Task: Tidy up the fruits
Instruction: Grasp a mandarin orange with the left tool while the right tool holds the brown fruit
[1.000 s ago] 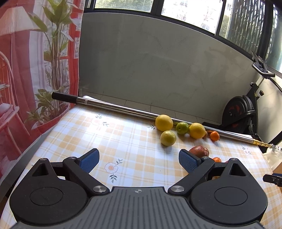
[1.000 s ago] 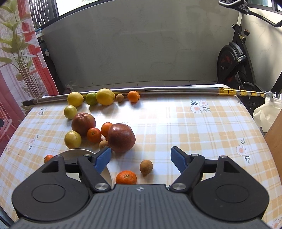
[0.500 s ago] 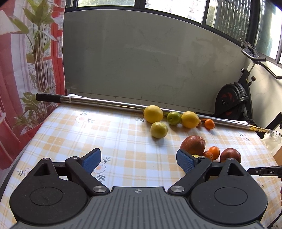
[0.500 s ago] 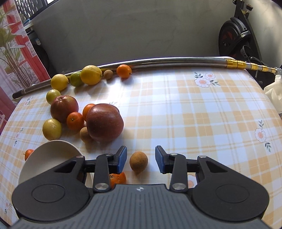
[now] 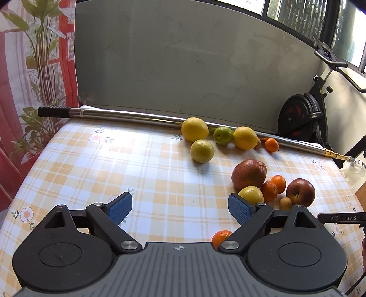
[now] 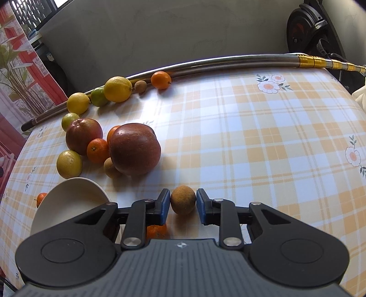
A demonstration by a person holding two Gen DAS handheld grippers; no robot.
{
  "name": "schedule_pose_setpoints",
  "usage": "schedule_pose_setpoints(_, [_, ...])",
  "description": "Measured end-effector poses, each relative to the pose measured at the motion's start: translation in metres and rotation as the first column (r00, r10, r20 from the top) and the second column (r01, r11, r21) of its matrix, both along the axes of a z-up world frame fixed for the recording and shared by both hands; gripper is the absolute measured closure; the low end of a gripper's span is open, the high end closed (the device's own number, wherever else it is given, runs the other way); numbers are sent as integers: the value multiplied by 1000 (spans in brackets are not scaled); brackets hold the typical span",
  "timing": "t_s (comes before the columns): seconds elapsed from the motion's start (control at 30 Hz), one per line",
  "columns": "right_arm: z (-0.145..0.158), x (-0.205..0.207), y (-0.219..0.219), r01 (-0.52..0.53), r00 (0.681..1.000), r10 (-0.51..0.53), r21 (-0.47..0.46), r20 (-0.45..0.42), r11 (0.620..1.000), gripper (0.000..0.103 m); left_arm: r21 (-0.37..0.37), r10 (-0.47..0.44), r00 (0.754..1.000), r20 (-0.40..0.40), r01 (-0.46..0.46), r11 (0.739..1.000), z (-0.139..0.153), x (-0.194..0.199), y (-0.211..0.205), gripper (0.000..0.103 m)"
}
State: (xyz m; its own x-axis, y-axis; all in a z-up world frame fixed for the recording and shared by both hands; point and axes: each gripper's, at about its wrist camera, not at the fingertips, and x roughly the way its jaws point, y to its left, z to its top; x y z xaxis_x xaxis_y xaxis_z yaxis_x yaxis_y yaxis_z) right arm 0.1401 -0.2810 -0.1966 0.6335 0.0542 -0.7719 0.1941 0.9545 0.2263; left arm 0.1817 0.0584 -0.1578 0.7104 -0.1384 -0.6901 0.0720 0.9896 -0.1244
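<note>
Two red apples (image 6: 134, 149), five tangerines (image 6: 98, 150). Right hand-held gripper (image 6: 183, 206) nearly pinching a small brown fruit (image 6: 183, 199); left hand-held gripper (image 5: 179, 209) spread wide, holding nothing.

I am in a home, on a glazed balcony: my bench (image 5: 91, 164) wears a checked flowered tablecloth, an exercise bike (image 5: 302, 118) stands in the corner, a plant-printed curtain (image 5: 34, 68) hangs at my left, and windows (image 5: 297, 13) run above the grey wall.
</note>
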Motion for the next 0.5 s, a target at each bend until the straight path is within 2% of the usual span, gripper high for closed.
schedule_pose_setpoints(0.2, [6, -7, 2, 21, 999, -21, 8, 32, 1000, 76, -13, -25, 996, -89, 24, 1000, -14, 11, -3, 14])
schedule_pose_setpoints(0.27, [9, -10, 3, 24, 999, -24, 15, 44, 1000, 76, -41, -17, 991, -134, 12, 999, -19, 17, -3, 19])
schedule_pose_setpoints(0.37, [12, -13, 5, 26, 998, -27, 20, 53, 999, 76, -126, 1, 980, -200, -27, 992, -28, 26, -1, 24])
schedule_pose_setpoints(0.5, [14, -15, 6, 31, 998, -31, 12, 57, 999, 76, -252, 29, 959, -281, -103, 962, -40, 38, 3, 27])
